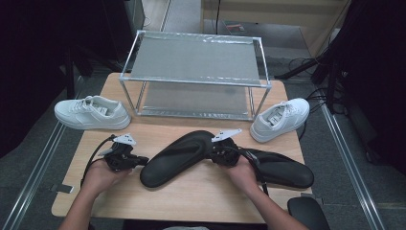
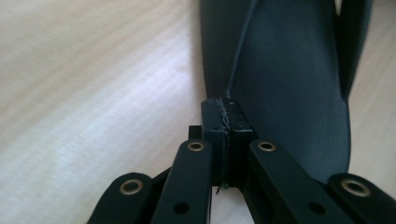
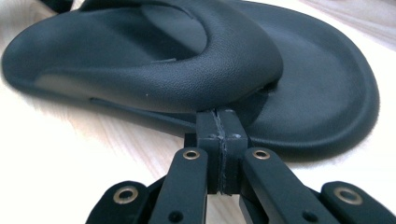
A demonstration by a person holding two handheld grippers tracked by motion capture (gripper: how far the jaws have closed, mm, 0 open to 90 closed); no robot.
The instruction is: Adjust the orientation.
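Two black slippers lie on the wooden table (image 1: 201,196). The nearer slipper (image 1: 174,158) lies aslant between my hands, and the other slipper (image 1: 282,170) is partly behind the right hand. My left gripper (image 1: 142,162) is shut, its tips at the slipper's lower left end; in the left gripper view the left gripper (image 2: 226,114) meets the edge of the slipper's sole (image 2: 289,93) with nothing between its jaws. My right gripper (image 1: 213,152) is shut at the strap end; up close, the right gripper (image 3: 219,122) rests against the rim of the slipper's strap (image 3: 187,60).
A two-shelf metal rack (image 1: 194,60) stands at the back of the table. One white sneaker (image 1: 92,113) lies at the left edge, another white sneaker (image 1: 280,120) to the right of the rack. Dark chairs and cables surround the table.
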